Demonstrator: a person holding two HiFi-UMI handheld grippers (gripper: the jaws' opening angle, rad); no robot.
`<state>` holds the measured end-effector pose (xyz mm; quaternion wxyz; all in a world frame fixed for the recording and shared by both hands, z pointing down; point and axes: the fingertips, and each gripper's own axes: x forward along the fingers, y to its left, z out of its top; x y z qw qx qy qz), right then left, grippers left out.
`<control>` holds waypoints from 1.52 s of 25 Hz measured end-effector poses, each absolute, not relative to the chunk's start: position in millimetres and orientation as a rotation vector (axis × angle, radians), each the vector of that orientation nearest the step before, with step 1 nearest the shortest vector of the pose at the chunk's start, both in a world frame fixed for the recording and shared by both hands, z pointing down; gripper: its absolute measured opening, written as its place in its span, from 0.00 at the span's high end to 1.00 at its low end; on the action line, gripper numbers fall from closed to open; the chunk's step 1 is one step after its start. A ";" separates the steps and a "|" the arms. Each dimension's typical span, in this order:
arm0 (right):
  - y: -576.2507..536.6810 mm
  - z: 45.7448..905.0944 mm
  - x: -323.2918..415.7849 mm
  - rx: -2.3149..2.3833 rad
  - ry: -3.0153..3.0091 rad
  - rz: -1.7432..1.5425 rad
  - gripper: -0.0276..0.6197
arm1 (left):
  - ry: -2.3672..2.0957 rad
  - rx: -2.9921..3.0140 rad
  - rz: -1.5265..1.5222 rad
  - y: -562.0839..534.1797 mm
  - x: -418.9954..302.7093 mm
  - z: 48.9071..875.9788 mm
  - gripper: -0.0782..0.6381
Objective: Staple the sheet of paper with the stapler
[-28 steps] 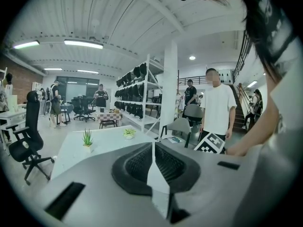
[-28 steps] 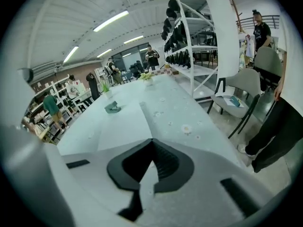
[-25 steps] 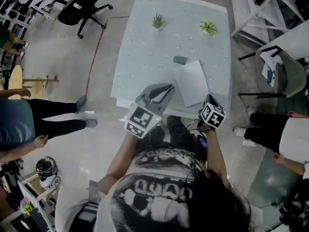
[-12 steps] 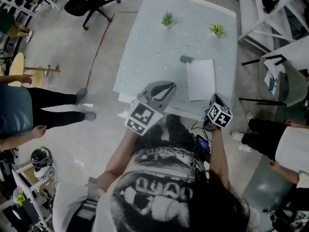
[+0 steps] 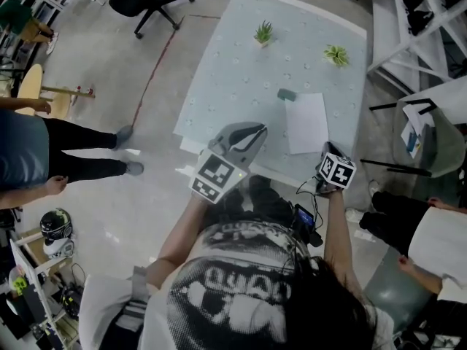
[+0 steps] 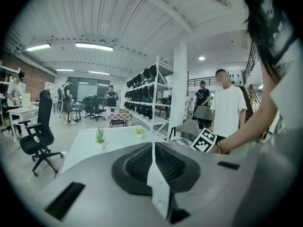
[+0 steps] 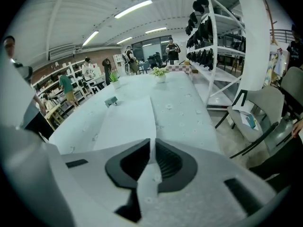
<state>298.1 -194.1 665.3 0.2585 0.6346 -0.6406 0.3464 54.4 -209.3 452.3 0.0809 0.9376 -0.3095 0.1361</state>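
fingers of the left gripper (image 6: 154, 144) are pressed together with nothing between them, and it points out over the near edge of the tabletop (image 5: 233, 79) well to the left of the work, so it looks parked in reserve, not committed to anything. fingers of the right gripper (image 7: 152, 143) are also nearly together and empty, just starting to ease apart, probably in readiness for a grasp. it tilts downward from the near right corner, looking straight along the sheet of paper (image 5: 306, 122), which suits an approach from the person's own side. the sheet lies flat near the right-hand near edge, untouched and within easy reach. the stapler (image 5: 287, 94), small and dark green, sits just beside the sheet's far left corner; i cannot tell whether they touch. that keeps tool and paper close together, but both grippers are well short of them, so stapling has not begun. two small potted plants (image 5: 263, 32) stand at the far end, well clear of the working area.
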 end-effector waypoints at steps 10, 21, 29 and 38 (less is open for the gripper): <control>-277.2 590.2 264.7 1.432 -2.115 0.715 0.96 | -1.067 2.749 0.381 -216.8 57.4 453.7 0.87; -351.7 625.0 158.0 0.798 -2.167 0.591 0.96 | -1.073 2.764 0.404 -220.3 69.4 456.2 0.87; -351.6 652.4 155.1 0.654 -1.965 0.529 0.96 | -1.013 2.772 0.406 -245.1 54.7 459.4 0.87; -354.7 656.5 150.1 0.518 -1.772 0.604 0.96 | -0.998 2.741 0.383 -267.5 41.4 472.7 0.87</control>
